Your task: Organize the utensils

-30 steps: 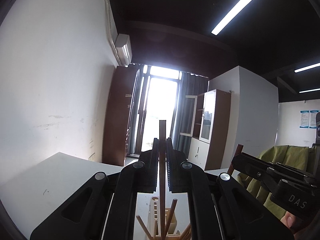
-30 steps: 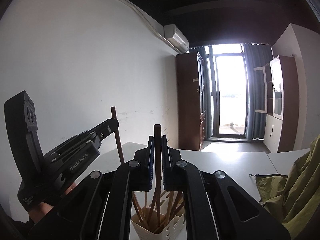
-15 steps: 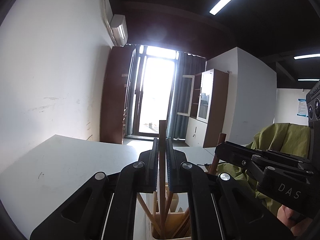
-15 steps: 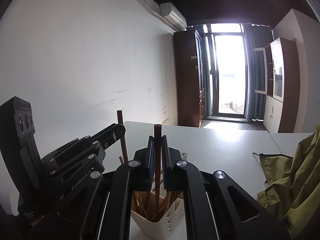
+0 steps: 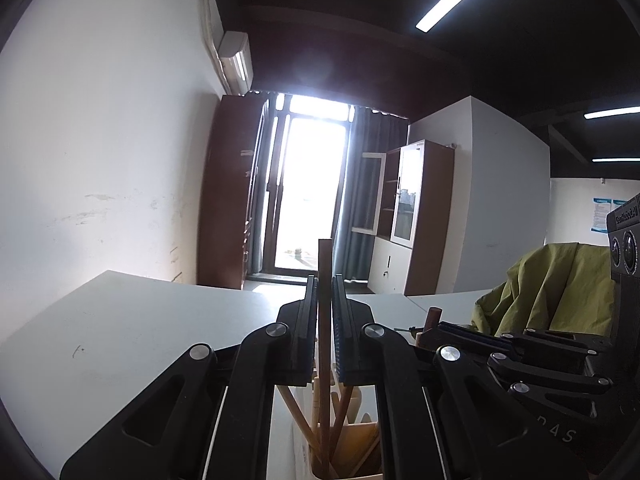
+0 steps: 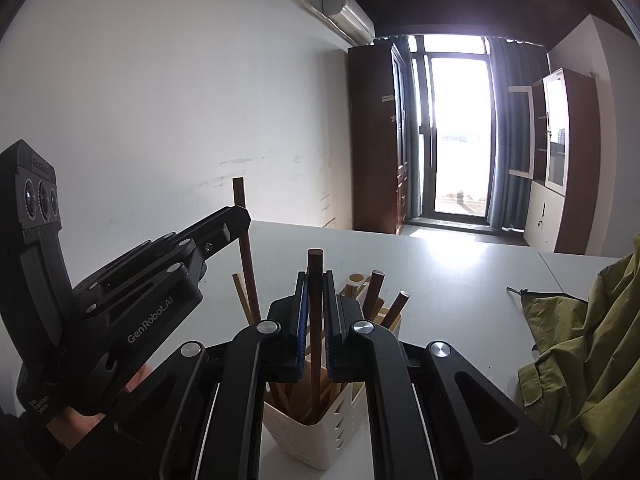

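Note:
In the left wrist view my left gripper point(image 5: 325, 280) is shut on a light brown wooden stick point(image 5: 325, 256) that stands upright. Its lower end reaches down into the cream utensil holder point(image 5: 316, 470), among several other wooden utensils. In the right wrist view my right gripper point(image 6: 315, 278) is shut on a dark brown round stick point(image 6: 315, 260), which also runs down into the white slotted holder point(image 6: 308, 440). Each gripper shows in the other's view: the right gripper point(image 5: 434, 330) at the right, the left gripper point(image 6: 242, 218) at the left with its stick point(image 6: 239, 194).
The holder stands on a white table point(image 6: 460, 280) beside a white wall point(image 5: 100, 160). A green jacket point(image 6: 580, 340) lies on the table to the right. A hand point(image 6: 76, 420) holds the left gripper. Cabinets and a bright glass door stand at the far end.
Both grippers have sunk with their sticks, so the sticks reach deeper into the holder. The views have tipped down and show more table. Both grips are unchanged.

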`<state>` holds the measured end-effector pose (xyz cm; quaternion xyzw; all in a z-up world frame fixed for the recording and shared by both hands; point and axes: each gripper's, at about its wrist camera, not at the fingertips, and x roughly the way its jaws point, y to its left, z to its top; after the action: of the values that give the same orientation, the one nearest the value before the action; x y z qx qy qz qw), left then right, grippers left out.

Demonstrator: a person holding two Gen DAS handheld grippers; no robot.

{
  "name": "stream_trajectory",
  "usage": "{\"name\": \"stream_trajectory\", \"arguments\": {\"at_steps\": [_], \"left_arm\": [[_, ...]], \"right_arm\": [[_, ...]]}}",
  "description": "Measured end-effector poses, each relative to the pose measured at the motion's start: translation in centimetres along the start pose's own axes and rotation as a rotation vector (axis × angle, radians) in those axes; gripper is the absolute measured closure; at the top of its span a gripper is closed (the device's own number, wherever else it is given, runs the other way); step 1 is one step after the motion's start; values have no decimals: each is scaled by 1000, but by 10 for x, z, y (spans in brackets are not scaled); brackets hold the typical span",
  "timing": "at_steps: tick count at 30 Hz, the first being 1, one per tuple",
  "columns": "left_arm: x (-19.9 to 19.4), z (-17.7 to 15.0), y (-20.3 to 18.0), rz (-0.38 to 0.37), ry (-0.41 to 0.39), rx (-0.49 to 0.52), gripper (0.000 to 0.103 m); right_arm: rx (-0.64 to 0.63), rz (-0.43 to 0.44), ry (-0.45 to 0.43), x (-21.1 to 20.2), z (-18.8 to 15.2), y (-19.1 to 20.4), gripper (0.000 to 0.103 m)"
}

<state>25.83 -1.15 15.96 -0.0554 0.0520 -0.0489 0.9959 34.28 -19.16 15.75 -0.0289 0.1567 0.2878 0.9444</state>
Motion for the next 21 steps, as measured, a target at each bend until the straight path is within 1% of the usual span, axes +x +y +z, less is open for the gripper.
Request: {"name": "stream_trajectory", "arguments": {"at_steps": [7,8,9,11,13,14,16,18,20,21], "left_arm": [[-1,-7,-6,-29,57,26,96],[-3,-7,-6,-33,62,35,94],[-6,-7,-6,-29,61,39,89],[-14,-6,-3,-24,63,43,85],[-22,-5,-1,-21,71,44,84],[-27,-5,1,-18,75,43,82],[-34,-5,3,-18,94,48,79],[-40,-7,4,-19,116,54,73],[-47,-9,3,-15,135,67,70],[-50,-11,2,-14,142,73,67]], "right_arm": [[13,1,9,0,-4,-1,95],[11,1,13,0,-5,0,95],[7,-1,17,-1,-6,1,95],[4,-6,19,-4,-8,2,95],[3,-9,20,-8,-9,2,94],[4,-13,20,-11,-10,2,93],[5,-20,15,-17,-11,1,77],[-3,-31,11,-22,-13,1,76],[-7,-35,18,-27,-15,2,76],[-5,-31,22,-29,-17,2,76]]}}
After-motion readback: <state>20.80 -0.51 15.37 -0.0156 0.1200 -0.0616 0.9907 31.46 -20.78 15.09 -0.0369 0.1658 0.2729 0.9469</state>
